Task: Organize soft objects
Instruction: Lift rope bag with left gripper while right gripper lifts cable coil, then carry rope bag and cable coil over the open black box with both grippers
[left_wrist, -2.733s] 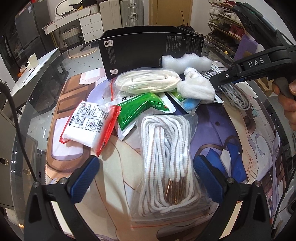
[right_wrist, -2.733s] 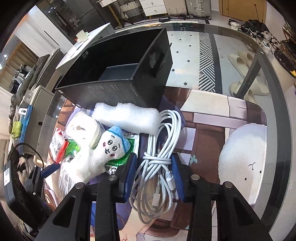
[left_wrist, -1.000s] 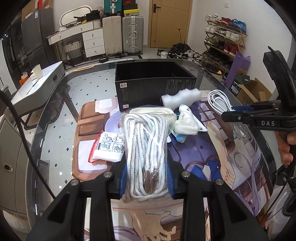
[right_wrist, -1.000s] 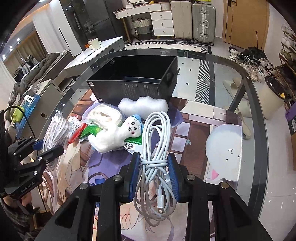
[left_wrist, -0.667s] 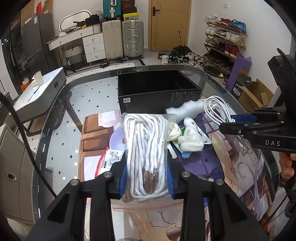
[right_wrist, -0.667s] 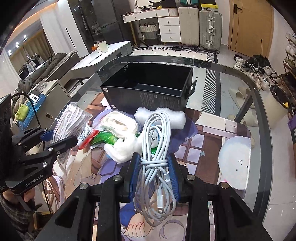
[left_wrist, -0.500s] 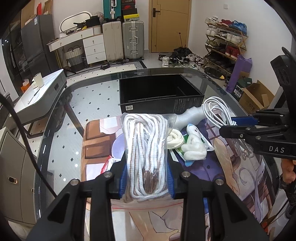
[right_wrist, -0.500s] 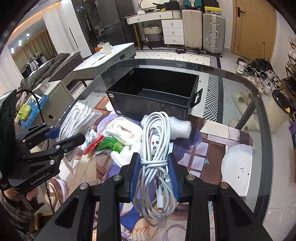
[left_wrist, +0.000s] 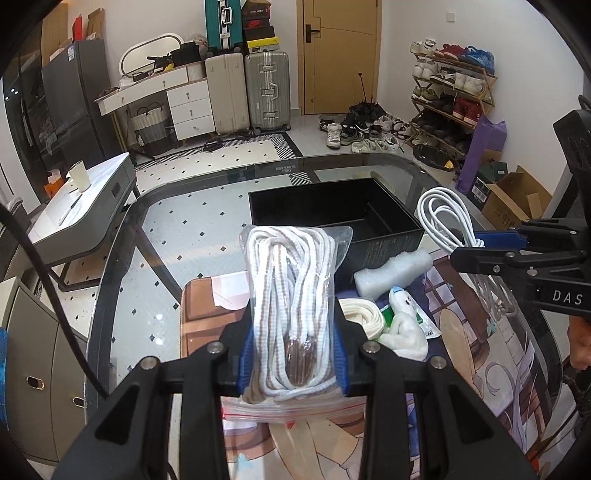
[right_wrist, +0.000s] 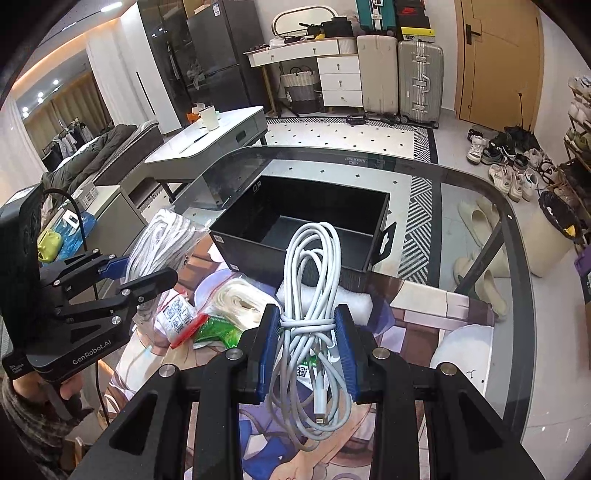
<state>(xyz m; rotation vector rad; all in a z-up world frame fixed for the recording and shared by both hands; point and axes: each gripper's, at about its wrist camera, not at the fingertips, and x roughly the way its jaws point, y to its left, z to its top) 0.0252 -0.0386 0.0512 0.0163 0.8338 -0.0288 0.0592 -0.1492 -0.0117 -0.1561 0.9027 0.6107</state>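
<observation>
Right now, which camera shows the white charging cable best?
The right wrist view: the white cable sits centred between the right gripper fingers, coil and plug visible. The left wrist view shows only its loops at the right edge, partly behind that gripper.

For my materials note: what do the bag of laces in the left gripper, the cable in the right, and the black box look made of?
Bag of laces: clear glossy plastic zip bag, red seal strip; inside, woven white cord, likely cotton or polyester.
Cable: smooth white rubbery sheath, probably plastic.
Black box: matte, thin-walled, printed label; looks like cardboard.
</observation>
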